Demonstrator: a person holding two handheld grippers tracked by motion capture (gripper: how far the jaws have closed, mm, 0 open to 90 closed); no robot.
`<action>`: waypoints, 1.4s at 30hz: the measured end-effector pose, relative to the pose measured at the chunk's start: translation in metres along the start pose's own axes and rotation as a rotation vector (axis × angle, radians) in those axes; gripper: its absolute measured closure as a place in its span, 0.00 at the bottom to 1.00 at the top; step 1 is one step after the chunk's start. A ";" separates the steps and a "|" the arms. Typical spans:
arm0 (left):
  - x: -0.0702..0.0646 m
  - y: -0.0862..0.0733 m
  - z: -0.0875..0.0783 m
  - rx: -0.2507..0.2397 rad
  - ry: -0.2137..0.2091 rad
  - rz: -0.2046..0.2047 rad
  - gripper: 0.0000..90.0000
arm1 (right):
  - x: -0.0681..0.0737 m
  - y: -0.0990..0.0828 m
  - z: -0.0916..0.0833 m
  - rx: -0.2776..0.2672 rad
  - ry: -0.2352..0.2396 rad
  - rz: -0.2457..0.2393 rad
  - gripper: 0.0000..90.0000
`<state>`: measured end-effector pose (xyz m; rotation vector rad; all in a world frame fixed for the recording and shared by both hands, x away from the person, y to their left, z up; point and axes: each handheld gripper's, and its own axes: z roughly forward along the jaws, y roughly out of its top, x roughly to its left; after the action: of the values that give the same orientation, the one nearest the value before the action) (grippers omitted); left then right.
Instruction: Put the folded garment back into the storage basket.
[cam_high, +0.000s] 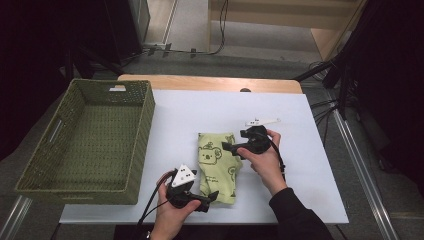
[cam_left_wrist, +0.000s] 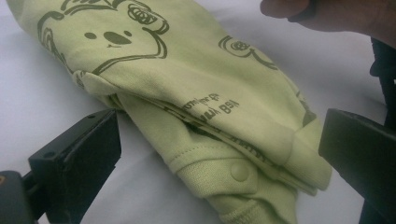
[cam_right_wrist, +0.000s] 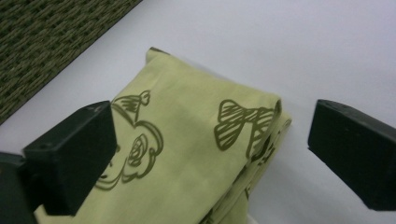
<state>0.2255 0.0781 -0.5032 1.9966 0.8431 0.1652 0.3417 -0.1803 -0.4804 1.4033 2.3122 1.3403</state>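
Closest to the high camera, the left claw (cam_high: 212, 196) sits at the near end of the folded green garment (cam_high: 216, 170), jaws spread, while the right claw (cam_high: 227, 146) comes in at its right edge, also spread. That garment lies on the white bench (cam_high: 300, 200), with the woven basket (cam_high: 90, 190) well apart on the left.

From the left gripper view, the garment (cam_left_wrist: 187, 93) shows its stacked layers and a snap button between the parted jaws. I'd slide the lower jaw flat under every layer before closing, or the fold will peel open.

From the right gripper view, the far corner of the garment (cam_right_wrist: 196, 154) lies between the wide jaws, basket (cam_right_wrist: 46, 42) beyond. Pinching both ends together and lifting level looks safest.
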 end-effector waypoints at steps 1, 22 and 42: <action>0.000 0.000 0.001 0.006 0.005 0.001 0.00 | 0.000 0.001 0.002 0.001 -0.006 -0.005 0.03; 0.000 -0.003 0.005 0.030 -0.005 -0.012 0.00 | -0.013 0.002 0.043 0.065 -0.023 -0.022 0.13; -0.001 -0.003 0.007 0.046 -0.008 -0.010 0.01 | -0.013 -0.007 0.052 0.081 -0.057 -0.107 0.22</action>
<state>0.2258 0.0737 -0.5091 2.0344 0.8585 0.1325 0.3705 -0.1594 -0.5211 1.3010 2.3919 1.1750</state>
